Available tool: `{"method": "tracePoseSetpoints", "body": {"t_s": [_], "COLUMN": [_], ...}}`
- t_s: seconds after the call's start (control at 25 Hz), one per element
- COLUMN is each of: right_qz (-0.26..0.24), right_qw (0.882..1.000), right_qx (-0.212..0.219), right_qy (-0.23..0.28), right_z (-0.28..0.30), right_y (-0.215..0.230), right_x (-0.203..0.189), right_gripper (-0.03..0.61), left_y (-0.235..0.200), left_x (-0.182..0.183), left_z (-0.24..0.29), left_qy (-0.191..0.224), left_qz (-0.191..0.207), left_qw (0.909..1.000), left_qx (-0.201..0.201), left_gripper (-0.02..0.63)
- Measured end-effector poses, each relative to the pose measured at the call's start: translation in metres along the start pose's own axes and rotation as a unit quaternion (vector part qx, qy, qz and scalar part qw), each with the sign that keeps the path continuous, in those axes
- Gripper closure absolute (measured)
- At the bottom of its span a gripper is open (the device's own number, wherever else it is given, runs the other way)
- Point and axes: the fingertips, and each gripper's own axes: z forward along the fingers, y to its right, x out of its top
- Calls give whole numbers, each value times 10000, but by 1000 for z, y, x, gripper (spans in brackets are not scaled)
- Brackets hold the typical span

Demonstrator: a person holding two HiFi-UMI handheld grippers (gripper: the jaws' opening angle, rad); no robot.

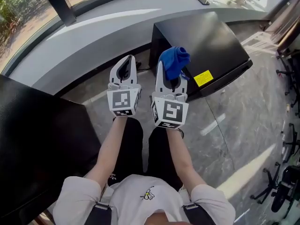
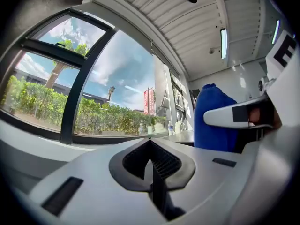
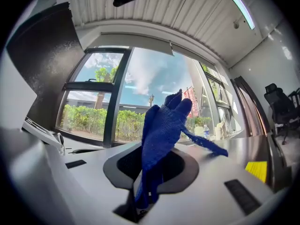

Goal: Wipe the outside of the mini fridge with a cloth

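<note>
A bunched blue cloth (image 1: 175,61) stands pinched in the right tongs (image 1: 170,74), near the black mini fridge (image 1: 208,43).

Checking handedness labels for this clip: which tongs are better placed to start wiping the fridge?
Right. The right tongs are shut on the blue cloth close to the mini fridge; the left tongs are shut and empty, farther from it.

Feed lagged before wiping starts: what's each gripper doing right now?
Left gripper: jaws closed, empty.
Right gripper: jaws closed on the crumpled blue cloth.
</note>
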Motion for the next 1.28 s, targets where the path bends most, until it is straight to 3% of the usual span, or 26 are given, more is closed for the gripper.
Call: {"method": "tracePoseSetpoints", "body": {"t_s": [0.32,0.44,0.64,1.0,1.16,1.28], "right_qz": [-119,-133,-62,-129,-36,37], "right_qw": [9997,9997,9995,9977,9976,9967], "right_qx": [125,92,52,-355,-517,-686], "right_qy": [-162,-162,-294,-566,-469,-427], "right_z": [34,42,52,107,136,152], "right_y": [-7,-2,0,-4,-8,-7], "right_x": [-69,-74,-85,-126,-126,-121], "right_gripper": [495,495,495,495,495,495], "left_y": [-15,-10,0,-34,-48,-45], "left_x": [-63,-68,-78,-98,-109,-111], "left_z": [20,27,31,34,38,45], "left_qy": [-34,119,-76,-55,-6,-57], "left_qz": [-394,-653,-221,-750,-1142,-952], "left_qw": [9992,9978,9992,9956,9929,9948], "left_qx": [45,-30,-311,-553,-317,-350], "left_gripper": [609,609,609,609,609,609]}}
